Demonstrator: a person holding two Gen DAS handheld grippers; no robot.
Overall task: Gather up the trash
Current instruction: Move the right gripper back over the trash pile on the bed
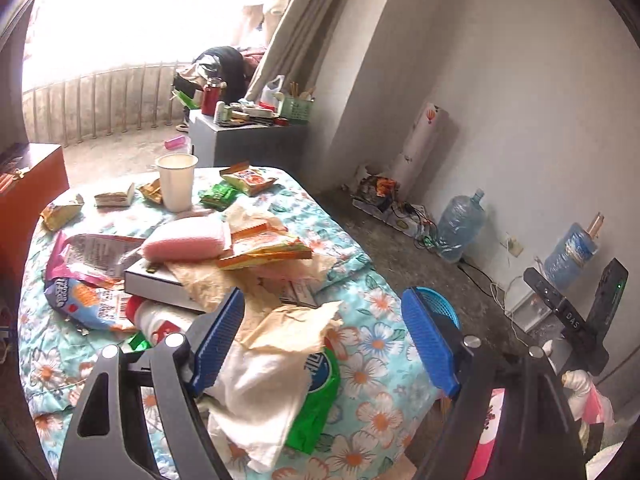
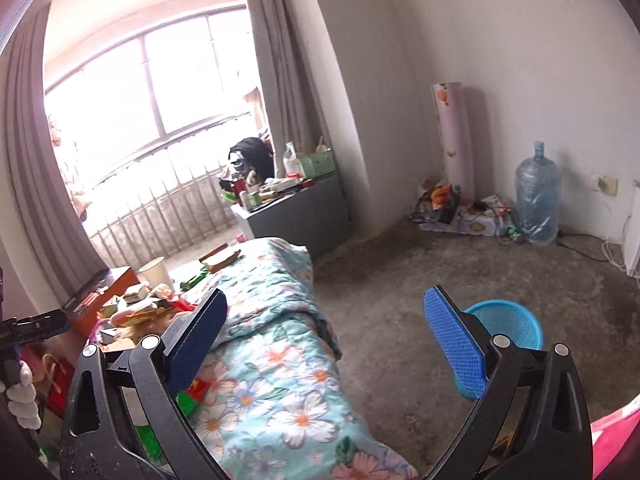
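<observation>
A: Which step is this?

B: A reach for more trash, I'd say. The left gripper (image 1: 324, 336) hangs over the bed (image 1: 372, 312) with its fingers spread wide; crumpled paper (image 1: 296, 328) lies between them, not pinched. The right gripper (image 2: 340, 340) is wide open with nothing in it, above the bed's edge.

A: Where does the trash go?

B: Wrappers (image 1: 260, 248), a paper cup (image 1: 176, 182) and a green packet (image 1: 316, 392) litter the quilt. The blue basket (image 2: 508, 320) stands on the floor just beside the bed.

A: Next?

B: Lower the left fingers around the paper, close, carry it to the basket.
</observation>
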